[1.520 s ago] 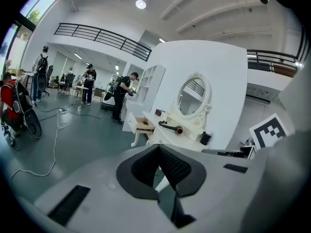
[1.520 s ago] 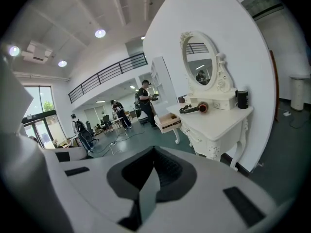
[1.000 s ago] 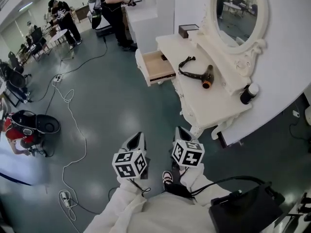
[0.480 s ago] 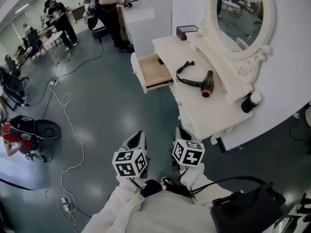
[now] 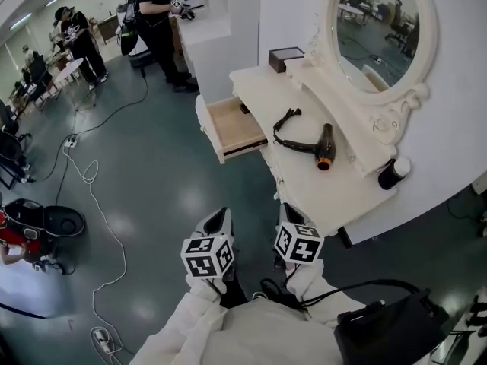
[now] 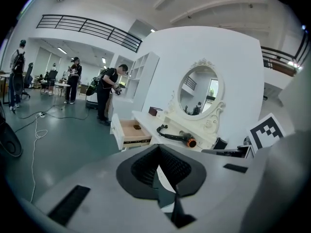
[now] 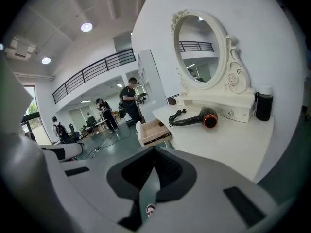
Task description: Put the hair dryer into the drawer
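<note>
The hair dryer [image 5: 323, 144] is lying on the white table [image 5: 308, 192] below the mirror [image 5: 378, 29], with its cord curling toward the far end. It is sitting just right of the drawer [image 5: 230, 125], which is standing open to the left. The left gripper [image 5: 218, 217] and right gripper [image 5: 287, 212] are hovering near the person, well short of the table, each with jaws pressed together on nothing.
</note>
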Tool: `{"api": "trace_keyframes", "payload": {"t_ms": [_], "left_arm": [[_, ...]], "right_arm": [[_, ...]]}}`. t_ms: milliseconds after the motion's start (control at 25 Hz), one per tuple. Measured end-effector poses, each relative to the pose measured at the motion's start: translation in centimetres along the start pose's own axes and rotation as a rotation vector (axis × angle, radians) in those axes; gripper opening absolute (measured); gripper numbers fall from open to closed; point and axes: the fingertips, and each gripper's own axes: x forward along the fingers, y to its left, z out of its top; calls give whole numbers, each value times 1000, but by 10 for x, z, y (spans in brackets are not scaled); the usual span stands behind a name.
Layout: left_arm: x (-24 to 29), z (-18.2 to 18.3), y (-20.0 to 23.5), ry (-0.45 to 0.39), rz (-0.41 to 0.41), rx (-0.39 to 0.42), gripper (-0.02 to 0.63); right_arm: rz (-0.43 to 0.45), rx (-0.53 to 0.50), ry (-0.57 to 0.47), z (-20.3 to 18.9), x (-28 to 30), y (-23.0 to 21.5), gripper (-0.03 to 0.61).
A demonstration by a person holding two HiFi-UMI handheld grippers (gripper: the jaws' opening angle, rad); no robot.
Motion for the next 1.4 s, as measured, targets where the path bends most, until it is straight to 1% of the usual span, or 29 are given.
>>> {"api": "trace_keyframes", "payload": {"t_ms": [120, 200, 360, 480, 640, 760, 840, 1040, 1200, 1320, 1400], "left_arm": [[30, 14, 19, 13, -28, -6, 8], [46, 30, 31, 11, -50, 4, 8], [74, 65, 59, 0, -77, 14, 8], [90, 79, 80, 12, -89, 12, 8], [108, 91, 114, 25, -89, -33, 8], [123, 98, 140, 29, -81, -89, 8], [133, 102, 151, 32, -92, -111, 8], [153, 123, 171, 33, -131, -88, 8], [167, 136, 183, 42, -163, -41, 8], [181, 135, 183, 64, -190, -38, 8], [188, 129, 182, 78, -209, -29, 8]], "right_arm": [[-35, 5, -12, 15, 26, 2, 61], [-54, 3, -20, 28, 43, 8, 61], [-67, -6, -42, 56, 75, 31, 61], [-76, -9, -30, 64, 99, 46, 61], [-85, -21, 4, 70, 126, 66, 61], [-96, -46, 10, 82, 144, 78, 60], [-111, -53, 11, 91, 156, 82, 61], [-130, -53, -1, 111, 185, 103, 61], [-144, -16, -6, 117, 201, 115, 61], [-183, 39, 7, 112, 205, 100, 61], [-220, 58, 9, 108, 206, 87, 61]]}}
